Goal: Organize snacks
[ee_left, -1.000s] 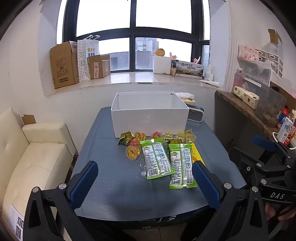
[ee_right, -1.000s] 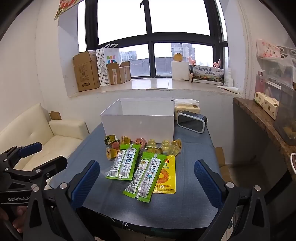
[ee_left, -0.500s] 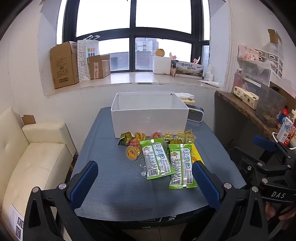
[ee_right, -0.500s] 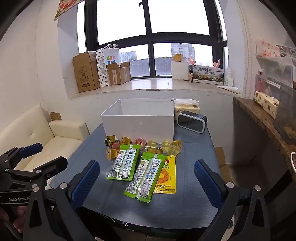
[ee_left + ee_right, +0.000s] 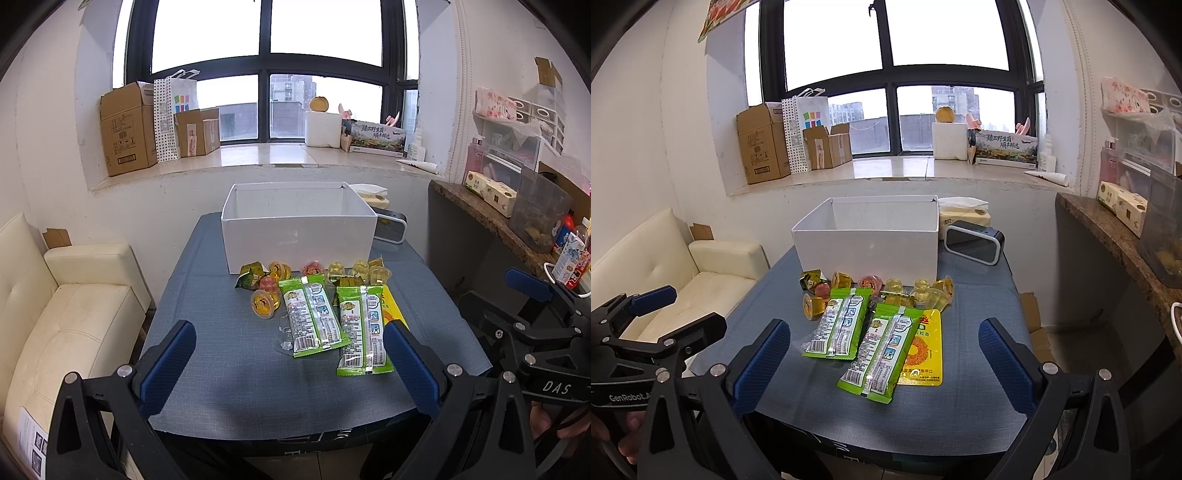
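Note:
An empty white box (image 5: 298, 229) (image 5: 867, 243) stands at the back of the blue table (image 5: 229, 376) (image 5: 964, 398). In front of it lie several jelly cups (image 5: 263, 303) (image 5: 925, 291), two green snack packets (image 5: 313, 316) (image 5: 362, 331) (image 5: 837, 322) (image 5: 882, 356) and a yellow pouch (image 5: 923, 354) partly under one packet. My left gripper (image 5: 291, 363) hangs open over the table's near edge, short of the snacks. My right gripper (image 5: 884, 363) is open too, near the front edge, with nothing between its fingers.
A black speaker (image 5: 973, 246) and a tissue pack (image 5: 964, 214) sit right of the box. A cream sofa (image 5: 62, 321) is on the left, a stone counter (image 5: 491, 218) with containers on the right. Cardboard boxes (image 5: 127, 129) line the windowsill.

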`<action>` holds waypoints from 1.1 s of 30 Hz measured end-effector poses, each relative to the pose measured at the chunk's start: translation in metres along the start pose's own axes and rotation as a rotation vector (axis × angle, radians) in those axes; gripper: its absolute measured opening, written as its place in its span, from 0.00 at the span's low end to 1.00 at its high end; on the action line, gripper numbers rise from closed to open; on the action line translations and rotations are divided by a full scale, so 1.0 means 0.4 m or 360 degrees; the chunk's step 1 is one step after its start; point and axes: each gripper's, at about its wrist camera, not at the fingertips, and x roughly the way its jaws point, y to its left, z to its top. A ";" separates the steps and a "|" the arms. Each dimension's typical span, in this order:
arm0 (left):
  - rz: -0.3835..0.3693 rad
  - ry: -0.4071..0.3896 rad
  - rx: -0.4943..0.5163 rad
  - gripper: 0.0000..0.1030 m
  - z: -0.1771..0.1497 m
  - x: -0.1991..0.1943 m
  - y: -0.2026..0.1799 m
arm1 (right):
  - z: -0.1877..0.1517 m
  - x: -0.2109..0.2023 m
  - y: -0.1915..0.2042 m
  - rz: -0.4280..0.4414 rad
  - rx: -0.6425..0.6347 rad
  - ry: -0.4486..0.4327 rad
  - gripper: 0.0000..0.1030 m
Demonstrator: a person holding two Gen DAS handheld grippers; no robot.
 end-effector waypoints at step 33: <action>0.0000 0.0001 0.0001 1.00 0.006 0.002 0.001 | 0.004 -0.001 -0.002 -0.0008 -0.0002 0.0003 1.00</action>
